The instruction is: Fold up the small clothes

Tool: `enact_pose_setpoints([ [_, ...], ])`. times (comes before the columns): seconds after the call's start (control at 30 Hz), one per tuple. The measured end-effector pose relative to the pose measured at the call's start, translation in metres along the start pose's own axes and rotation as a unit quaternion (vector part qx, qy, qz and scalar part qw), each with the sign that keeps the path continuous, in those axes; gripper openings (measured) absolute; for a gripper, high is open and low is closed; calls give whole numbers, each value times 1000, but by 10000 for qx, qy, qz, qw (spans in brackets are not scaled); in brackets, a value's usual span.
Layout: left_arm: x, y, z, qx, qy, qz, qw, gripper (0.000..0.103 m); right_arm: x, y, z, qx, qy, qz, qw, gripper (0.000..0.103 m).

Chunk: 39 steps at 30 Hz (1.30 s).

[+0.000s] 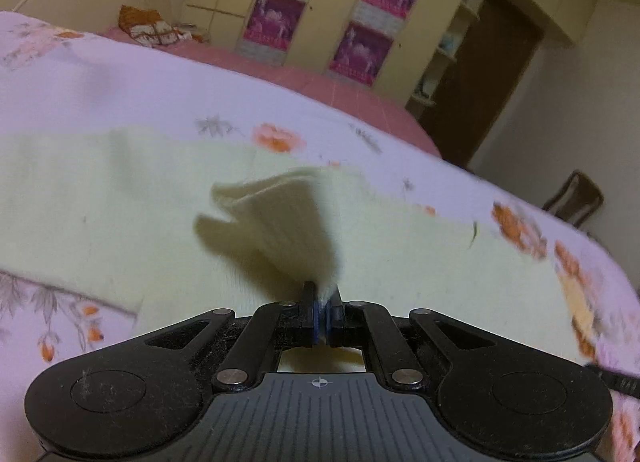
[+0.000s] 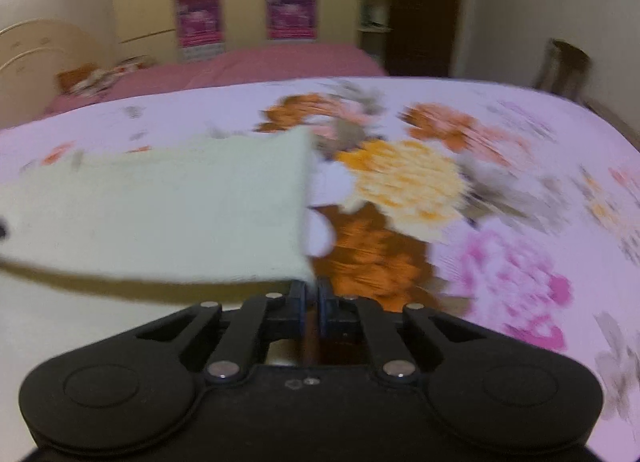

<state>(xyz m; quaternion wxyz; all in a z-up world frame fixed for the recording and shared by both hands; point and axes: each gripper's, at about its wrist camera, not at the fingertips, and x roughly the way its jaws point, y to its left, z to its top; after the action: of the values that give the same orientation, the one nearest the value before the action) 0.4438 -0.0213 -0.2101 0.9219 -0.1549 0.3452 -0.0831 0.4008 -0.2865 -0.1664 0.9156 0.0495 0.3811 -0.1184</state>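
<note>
A pale yellow-green small garment [image 1: 120, 197] lies spread on a floral bedsheet [image 1: 100, 73]. My left gripper [image 1: 323, 294] is shut on a lifted fold of this cloth [image 1: 288, 221], which rises in a cone from the fingertips. In the right wrist view the same cloth [image 2: 160, 213] is raised as a flat flap over the sheet [image 2: 500, 181]. My right gripper [image 2: 312, 290] is nearly closed at the flap's lower right corner [image 2: 296, 270]; motion blur hides whether the pads pinch it.
A second bed with a pink cover [image 1: 304, 73] stands behind. A cream wardrobe with pink posters [image 1: 276, 17] lines the far wall, next to a dark doorway [image 1: 492, 73]. A brown chair [image 2: 564, 65] stands at the bed's far right.
</note>
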Motion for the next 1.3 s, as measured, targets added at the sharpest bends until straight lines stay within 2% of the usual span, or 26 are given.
enact_pose_setpoints([
  [0.13,-13,4,2,14,-46,190,9998,4,-2,3,-5,-189,72,-269,9994,1],
  [0.2,-21,11,4,-42,-27,218,9998,5,-6,-8,-5,61,156,-183,9997,1],
  [0.27,-33,16,2,18,-81,334,9994,11,-16,-15,-3,382,117,110,9991,10],
  [0.3,-39,18,2,-18,-134,351,9993,13,-21,-16,-1,463,47,203,9987,19],
  [0.43,-53,12,8,187,-338,117,9992,15,-26,-9,12,478,-206,399,9978,23],
  [0.6,-39,-12,27,344,-493,-210,9980,15,-12,14,30,245,-285,617,9974,24],
  [0.67,-31,-16,26,427,-402,-144,9982,16,-2,23,35,190,-249,658,9973,24],
  [0.8,4,2,24,241,140,211,9994,16,24,32,46,99,-88,627,9979,24],
  [0.9,11,12,23,148,63,182,9997,15,36,36,55,-9,-143,589,9982,24],
  [1.13,8,2,24,368,107,250,9990,17,65,34,60,-339,-91,249,9991,19],
  [1.2,2,7,23,389,70,243,9989,27,64,35,65,-309,-15,186,9993,18],
  [1.27,0,7,23,395,7,200,9990,56,59,35,71,-182,-143,251,9994,22],
  [1.3,0,6,23,437,-41,239,9987,59,57,33,74,-94,-289,256,9992,30],
])
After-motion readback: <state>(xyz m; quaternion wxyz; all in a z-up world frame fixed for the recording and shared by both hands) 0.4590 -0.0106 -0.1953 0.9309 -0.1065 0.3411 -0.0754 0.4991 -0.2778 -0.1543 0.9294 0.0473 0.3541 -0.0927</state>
